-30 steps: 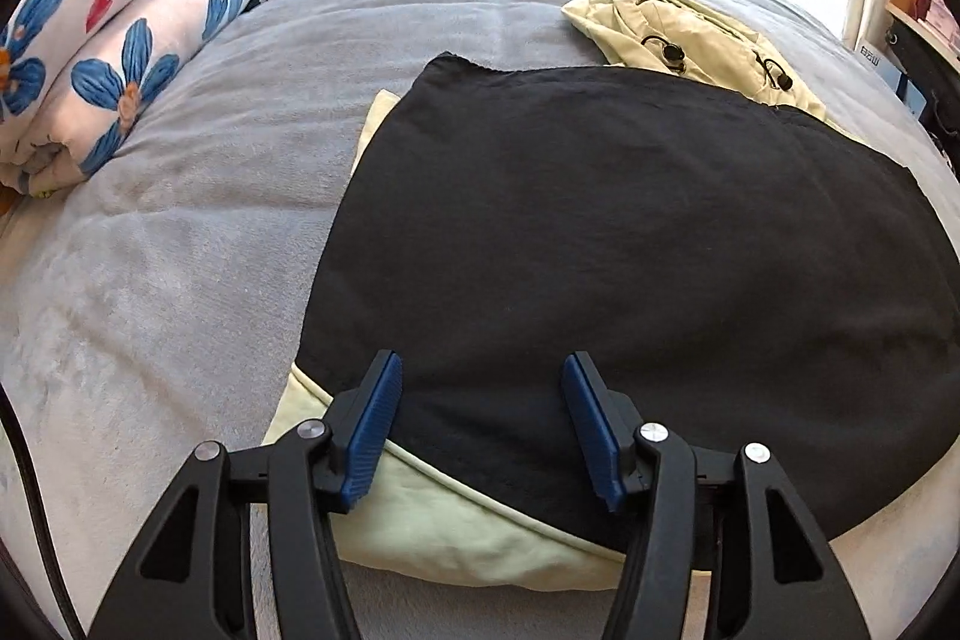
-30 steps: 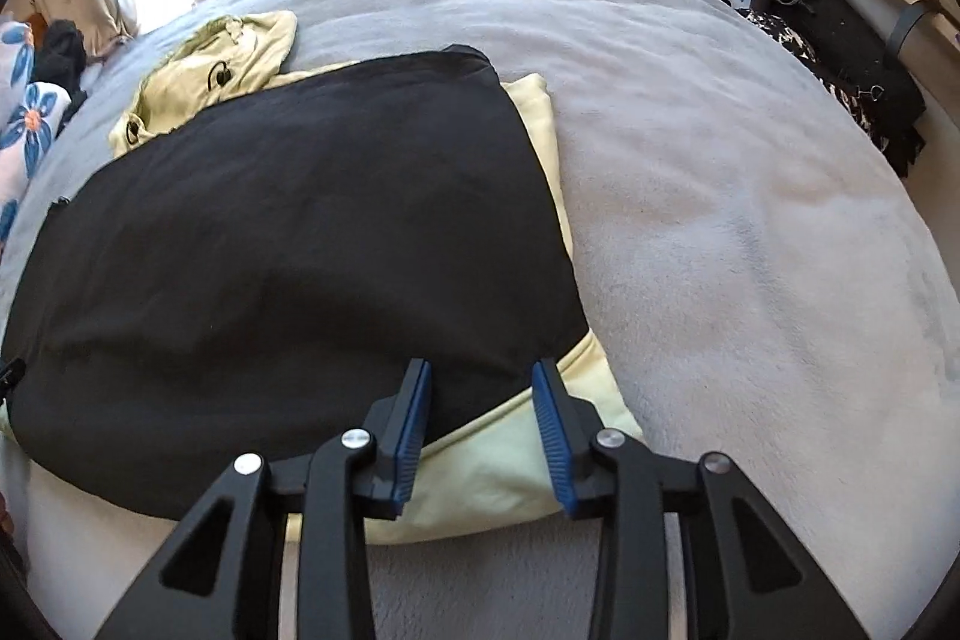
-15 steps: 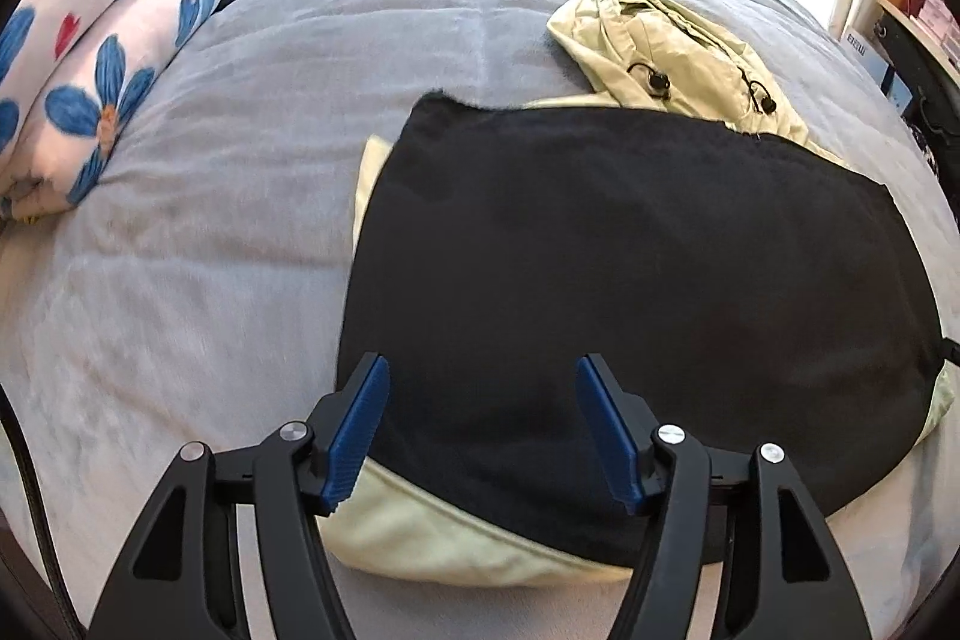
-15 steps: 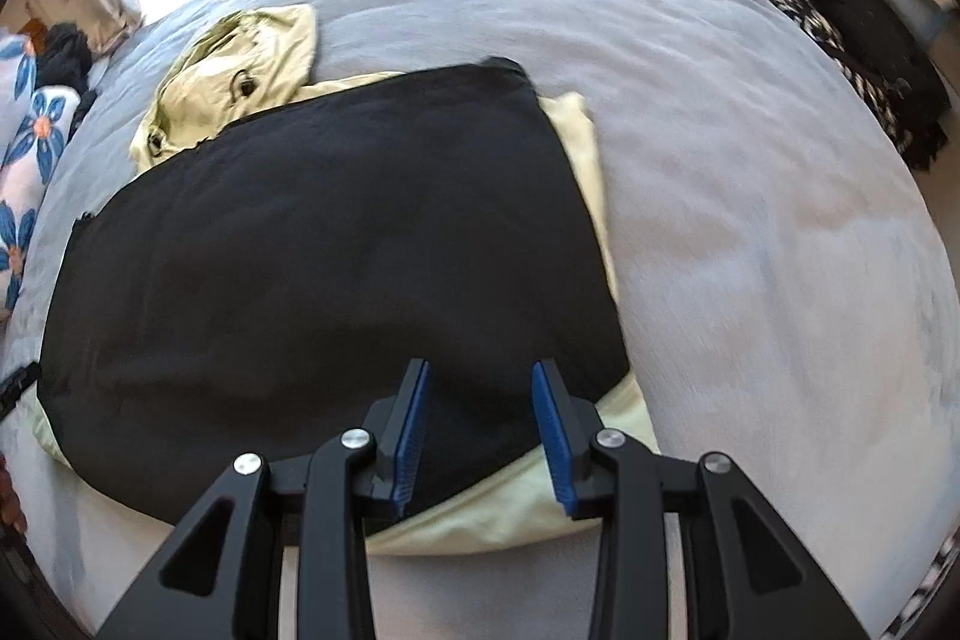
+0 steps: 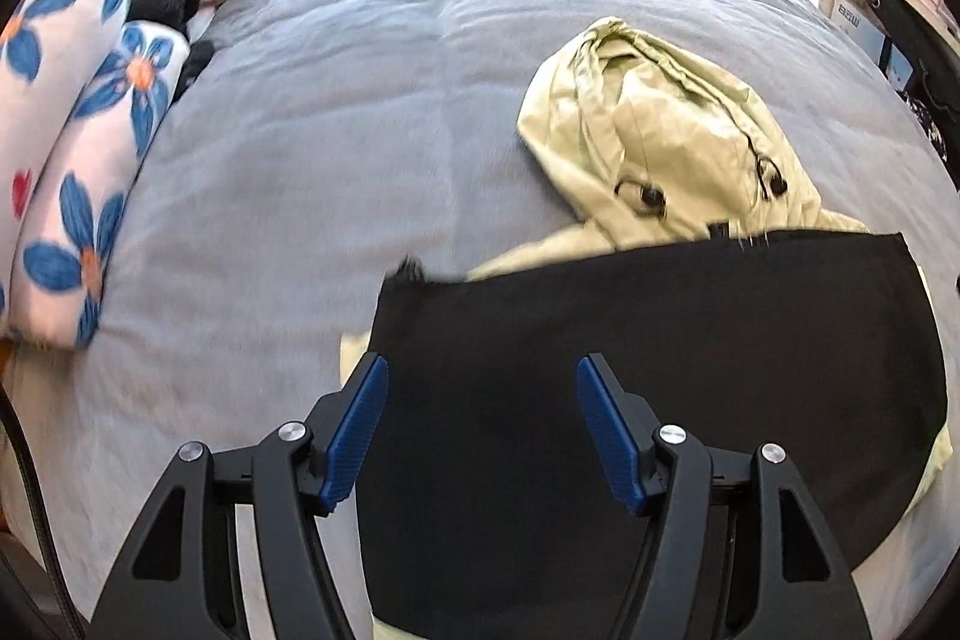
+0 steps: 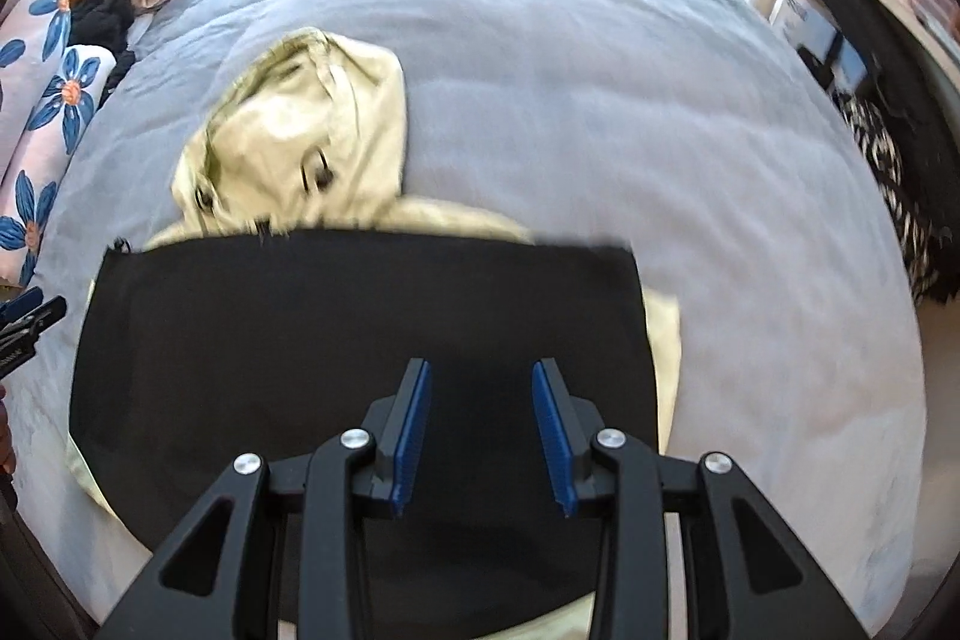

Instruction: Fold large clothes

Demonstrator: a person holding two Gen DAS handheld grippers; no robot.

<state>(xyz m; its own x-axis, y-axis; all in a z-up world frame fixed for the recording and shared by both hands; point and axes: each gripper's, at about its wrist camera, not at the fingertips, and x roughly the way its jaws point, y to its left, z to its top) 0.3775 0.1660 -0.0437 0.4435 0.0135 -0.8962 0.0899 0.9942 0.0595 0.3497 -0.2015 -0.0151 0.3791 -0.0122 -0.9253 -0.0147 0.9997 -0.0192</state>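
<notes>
Our left gripper (image 5: 483, 427) hangs above the black lining (image 5: 660, 370) of the jacket with nothing between its blue pads; its jaws have just been opening, though they gained most of that width early in the last second. Our right gripper (image 6: 480, 427) has its jaws parted more narrowly, unchanged, and likewise empty over the black panel (image 6: 360, 340).

Compared with a second ago, both grippers have lifted off the near hem and travelled up over the garment. The pale green edge that lay under the fingertips then now sits behind them, and the hood (image 5: 654, 130) with its drawcord toggles has come much closer in both views. The jacket itself lies as it did, flat on the grey bedspread (image 5: 330, 100), lining up, hood crumpled at the far end.

We judge the bottom fold finished and released, and the next work to be at the hood or the upper corners. The flowered bedding (image 5: 78, 148) stays well off to the left.
</notes>
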